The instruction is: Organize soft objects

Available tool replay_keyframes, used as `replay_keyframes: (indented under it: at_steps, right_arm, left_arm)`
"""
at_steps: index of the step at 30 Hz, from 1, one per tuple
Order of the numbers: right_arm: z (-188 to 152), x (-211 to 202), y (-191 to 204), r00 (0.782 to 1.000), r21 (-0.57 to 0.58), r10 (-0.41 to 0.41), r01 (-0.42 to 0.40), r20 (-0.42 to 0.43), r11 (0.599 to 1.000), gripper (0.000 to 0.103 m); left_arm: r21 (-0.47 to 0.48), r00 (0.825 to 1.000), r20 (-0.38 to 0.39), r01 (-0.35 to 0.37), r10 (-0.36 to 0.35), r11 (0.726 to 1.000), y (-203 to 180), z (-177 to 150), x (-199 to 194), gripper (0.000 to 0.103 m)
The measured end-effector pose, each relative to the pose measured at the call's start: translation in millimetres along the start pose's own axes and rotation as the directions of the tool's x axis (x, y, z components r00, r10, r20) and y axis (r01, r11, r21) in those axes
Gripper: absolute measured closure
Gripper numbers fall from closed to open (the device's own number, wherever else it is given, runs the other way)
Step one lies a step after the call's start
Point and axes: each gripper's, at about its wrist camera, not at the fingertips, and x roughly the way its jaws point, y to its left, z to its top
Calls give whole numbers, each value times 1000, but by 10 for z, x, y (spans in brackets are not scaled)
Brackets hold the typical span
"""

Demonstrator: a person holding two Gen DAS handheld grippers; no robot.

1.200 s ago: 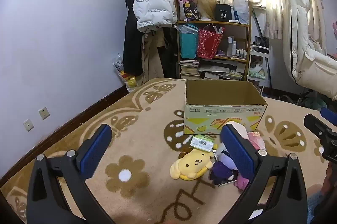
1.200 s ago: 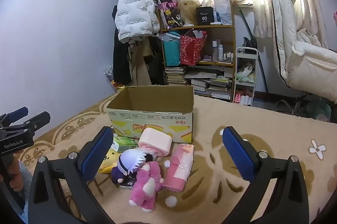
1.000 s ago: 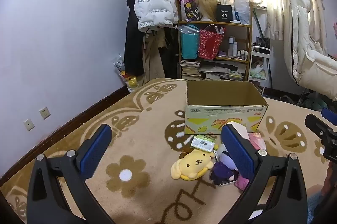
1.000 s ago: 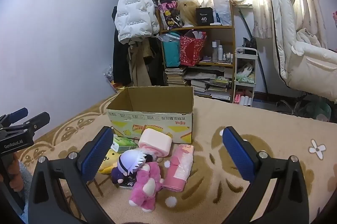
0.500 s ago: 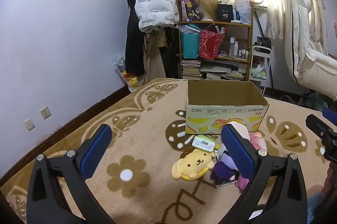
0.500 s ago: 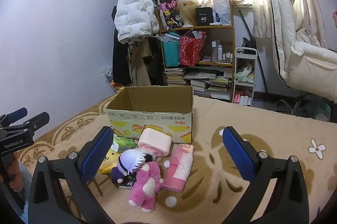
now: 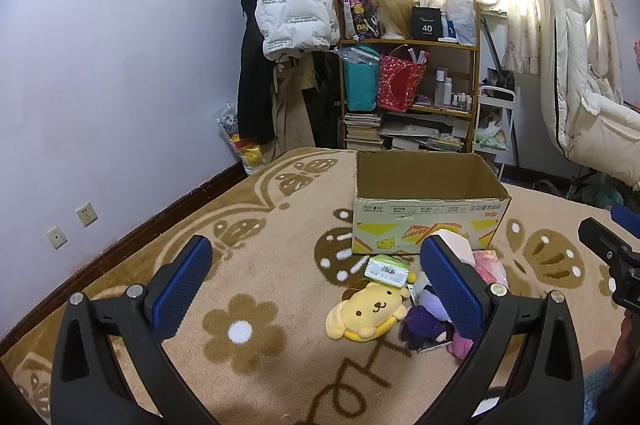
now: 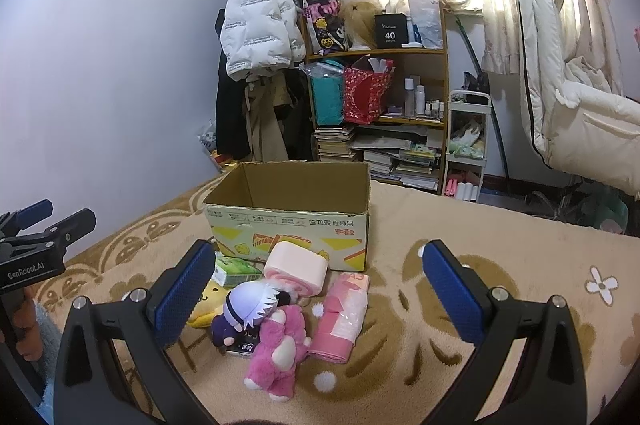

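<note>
An open cardboard box (image 7: 428, 221) (image 8: 288, 221) stands on the rug. In front of it lies a heap of soft things: a yellow dog plush (image 7: 370, 309), a green tissue pack (image 7: 387, 269) (image 8: 234, 271), a pink roll cushion (image 8: 297, 268), a purple doll with white hair (image 8: 246, 309), a pink bear plush (image 8: 278, 349) and a pink wrapped pack (image 8: 343, 313). My left gripper (image 7: 316, 289) is open and empty, above the rug left of the heap. My right gripper (image 8: 320, 293) is open and empty, above the heap.
A beige patterned rug (image 7: 256, 265) covers the floor. A wooden shelf (image 8: 380, 113) with bags and books and a coat rack with a white jacket (image 7: 292, 9) stand behind the box. A cream quilt (image 8: 576, 73) hangs at right. The wall (image 7: 100, 85) is at left.
The left wrist view has shifted very slightly. Both grippers stay open and the soft things have not moved.
</note>
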Motion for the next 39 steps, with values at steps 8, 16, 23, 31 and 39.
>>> replay_keyframes:
  at_steps: [8, 16, 23, 31, 39]
  right_arm:
    - [1, 26, -68, 1000, 20, -3, 3, -4, 1000, 0]
    - [1, 28, -69, 1000, 18, -2, 2, -4, 1000, 0]
    - [-2, 29, -64, 1000, 20, -2, 2, -3, 1000, 0]
    - [-27, 52, -107, 1000, 32, -8, 8, -9, 999, 0]
    - [-23, 48, -117, 1000, 31, -6, 6, -10, 999, 0]
  left_arm:
    - [2, 1000, 2, 1, -1, 1000, 4, 7, -10, 0]
    - [8, 1000, 0, 0, 0, 1000, 12, 5, -1, 0]
    - [11, 1000, 1, -2, 2, 1000, 13, -1, 0, 0]
    - [3, 1000, 4, 0, 0, 1000, 23, 11, 2, 0]
    - [7, 1000, 6, -2, 2, 1000, 26, 10, 4, 0]
